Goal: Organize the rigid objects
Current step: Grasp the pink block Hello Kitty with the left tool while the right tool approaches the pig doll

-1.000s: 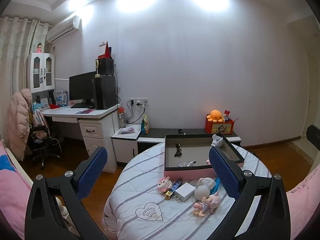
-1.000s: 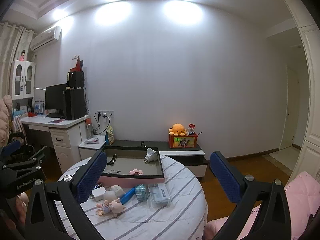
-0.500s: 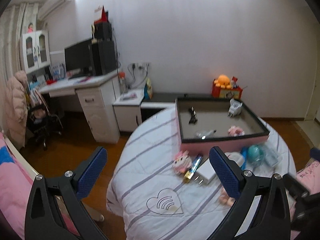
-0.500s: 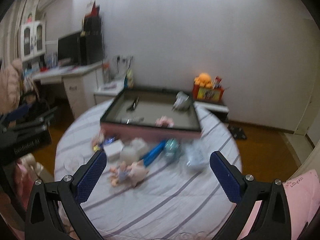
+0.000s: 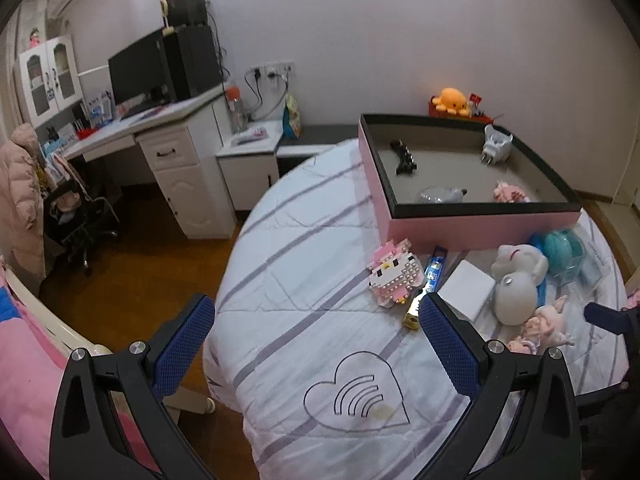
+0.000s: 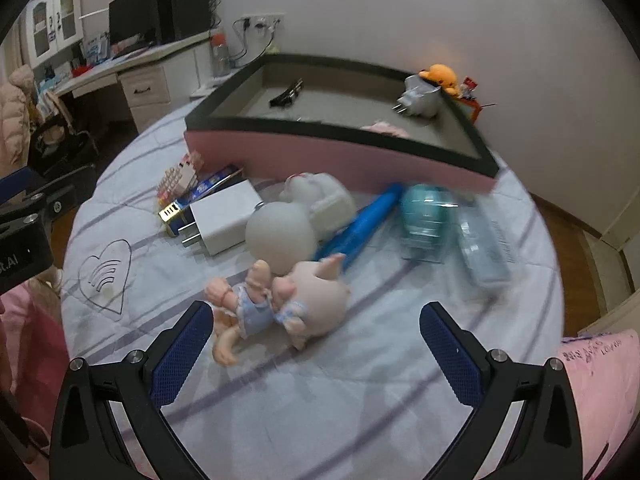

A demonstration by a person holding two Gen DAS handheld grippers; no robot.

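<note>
The left hand-held gripper (image 5: 316, 332) hangs wide open and empty over the tabletop's (image 5: 288, 280) left edge, far from the clutter. The doll (image 6: 276, 300) lies just ahead of the right hand-held gripper (image 6: 316, 338), nearer its left finger, long axis running across the jaws; this one too gapes, holding nothing. Behind sits the tray (image 6: 328, 152).

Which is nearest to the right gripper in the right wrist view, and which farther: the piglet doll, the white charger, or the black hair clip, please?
Measured from the right gripper:
1. Piglet doll, lying on the bedspread just ahead of the open jaws, slightly left.
2. White charger, farther back and to the left, in front of the pink box.
3. Black hair clip, farthest, inside the box.
</note>
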